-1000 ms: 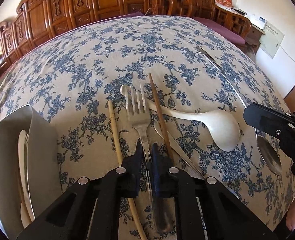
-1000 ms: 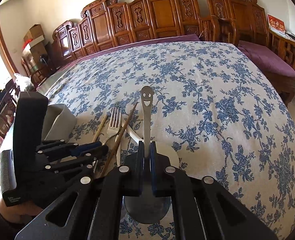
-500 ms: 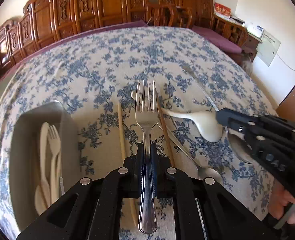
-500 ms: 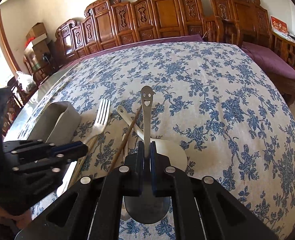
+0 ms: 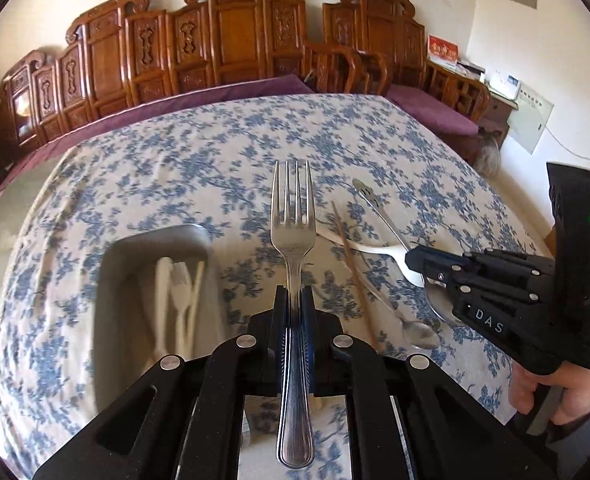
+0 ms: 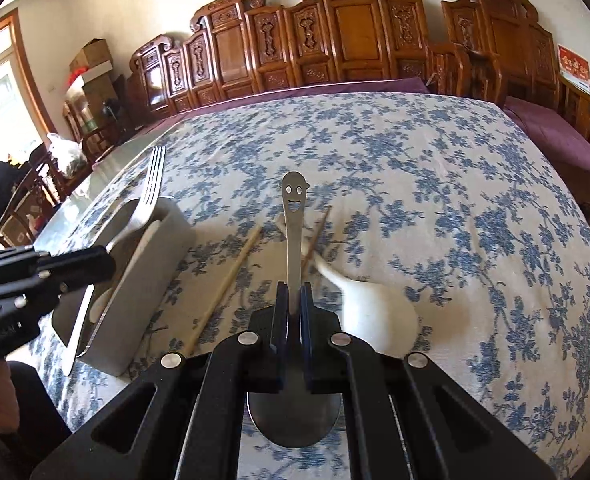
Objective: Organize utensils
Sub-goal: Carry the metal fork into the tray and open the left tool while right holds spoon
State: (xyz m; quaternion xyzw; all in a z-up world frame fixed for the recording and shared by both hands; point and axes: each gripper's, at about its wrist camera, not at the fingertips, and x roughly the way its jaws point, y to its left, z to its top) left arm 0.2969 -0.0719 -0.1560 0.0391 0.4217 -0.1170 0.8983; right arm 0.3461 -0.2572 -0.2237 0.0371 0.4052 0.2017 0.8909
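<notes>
My left gripper (image 5: 293,300) is shut on a steel fork (image 5: 293,220), held above the table with tines forward, just right of the grey utensil tray (image 5: 107,280). The tray holds several white plastic utensils (image 5: 179,296). My right gripper (image 6: 293,300) is shut on a steel spoon with a smiley-face handle (image 6: 293,216), its bowl behind the fingers. On the cloth lie a white ladle spoon (image 6: 371,304), two wooden chopsticks (image 6: 231,276) and a small steel spoon (image 5: 415,332). The right gripper shows in the left wrist view (image 5: 415,260).
The table carries a blue floral cloth (image 6: 455,200). Carved wooden chairs (image 6: 335,40) line the far side. The tray also shows in the right wrist view (image 6: 147,280), with the fork (image 6: 151,188) over it. A purple cushion (image 6: 555,136) sits at right.
My left gripper has lifted the fork off the table and moved it left toward the tray. My right gripper has stayed shut on the smiley spoon and risen a little.
</notes>
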